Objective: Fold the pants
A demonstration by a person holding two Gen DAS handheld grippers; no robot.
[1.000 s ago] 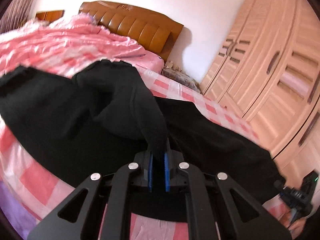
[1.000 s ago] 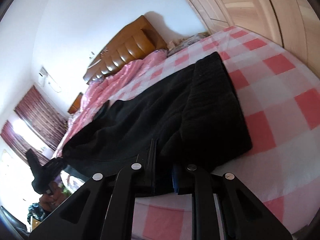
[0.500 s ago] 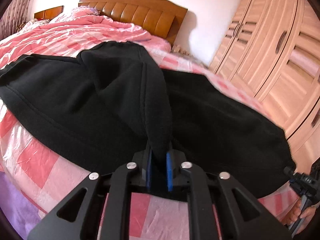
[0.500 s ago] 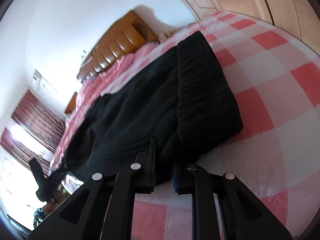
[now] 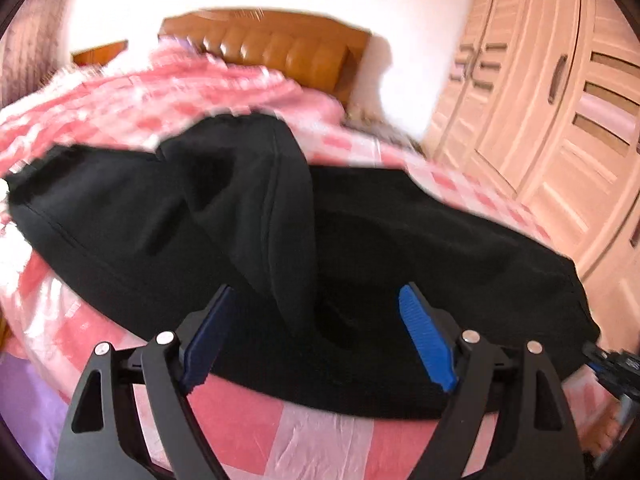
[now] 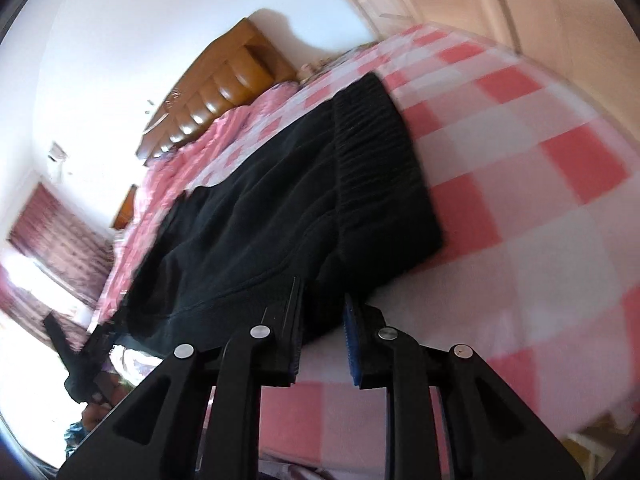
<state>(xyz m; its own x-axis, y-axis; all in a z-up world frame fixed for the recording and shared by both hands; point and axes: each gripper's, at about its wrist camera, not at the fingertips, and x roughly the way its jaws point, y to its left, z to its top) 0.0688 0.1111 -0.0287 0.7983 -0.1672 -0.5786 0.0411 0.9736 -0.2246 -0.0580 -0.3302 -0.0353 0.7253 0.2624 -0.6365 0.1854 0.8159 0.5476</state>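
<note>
Black fleece pants (image 5: 360, 264) are spread on the pink-checked bed (image 5: 320, 436), released by the opening left tool (image 5: 318, 344) while their ribbed waistband (image 6: 376, 176) is pinched in the right tool (image 6: 322, 332), whose slackening jaws could let the fold slump.

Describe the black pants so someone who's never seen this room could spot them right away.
Start at the bed with the pink-and-white checked sheet, its brown padded headboard against the white wall. The black pants lie spread across its near edge, a ribbed elastic waistband at one end. They are the only dark thing on the bed; the bunched quilt behind them is pink.
</note>
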